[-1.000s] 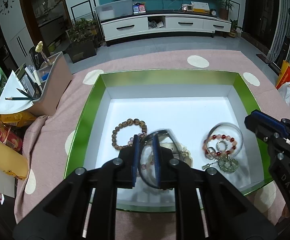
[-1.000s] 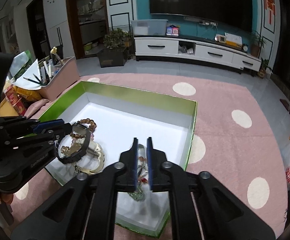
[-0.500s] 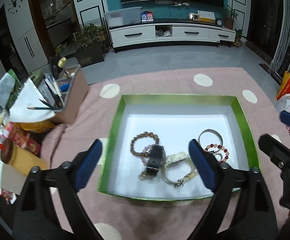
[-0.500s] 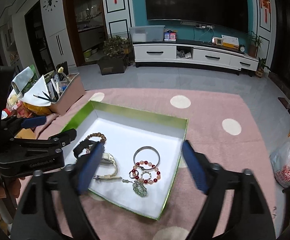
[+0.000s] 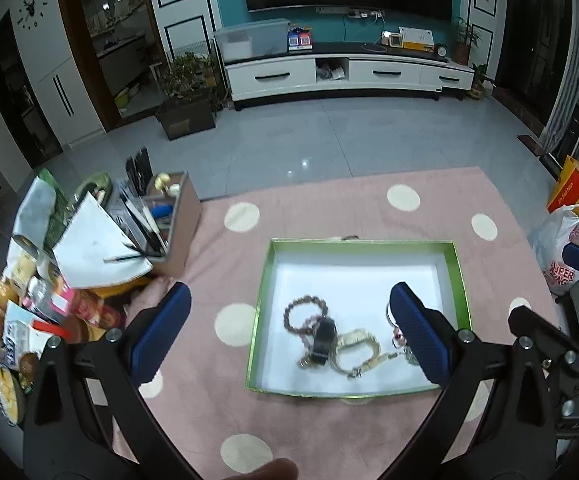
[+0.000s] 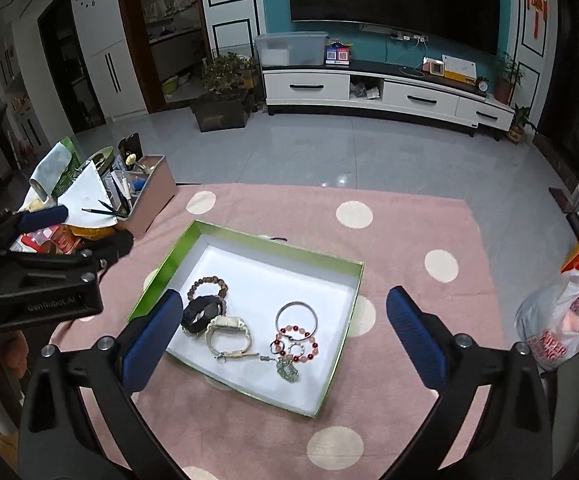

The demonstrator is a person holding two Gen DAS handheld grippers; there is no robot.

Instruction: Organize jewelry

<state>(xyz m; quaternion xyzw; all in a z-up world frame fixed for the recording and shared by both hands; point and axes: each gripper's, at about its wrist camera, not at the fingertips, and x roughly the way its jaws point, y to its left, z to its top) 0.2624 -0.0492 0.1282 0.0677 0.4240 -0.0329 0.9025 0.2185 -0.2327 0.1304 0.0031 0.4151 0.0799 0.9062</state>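
Note:
A green-walled box (image 5: pixel 259 312) (image 6: pixel 341 336) with a white floor lies on the pink dotted cloth. In it lie a brown bead bracelet (image 5: pixel 303 314) (image 6: pixel 207 286), a black watch (image 5: pixel 321 338) (image 6: pixel 203 314), a cream watch (image 5: pixel 355 354) (image 6: pixel 229 334), a silver bangle (image 6: pixel 296 317), a red bead bracelet (image 6: pixel 295 342) and a green pendant (image 6: pixel 287 370). My left gripper (image 5: pixel 289 332) is open and empty, high above the box. My right gripper (image 6: pixel 283 336) is open and empty, also high above it.
A brown organiser (image 5: pixel 169 216) (image 6: pixel 145 192) with pens and papers stands left of the box, with snack packets (image 5: pixel 49 312) beside it. A plastic bag (image 6: pixel 557 328) sits at the right. The pink cloth (image 6: pixel 409 240) has white dots.
Both grippers have opened and pulled back and up from the box. The black watch and the items held by the right gripper now lie on the box floor.

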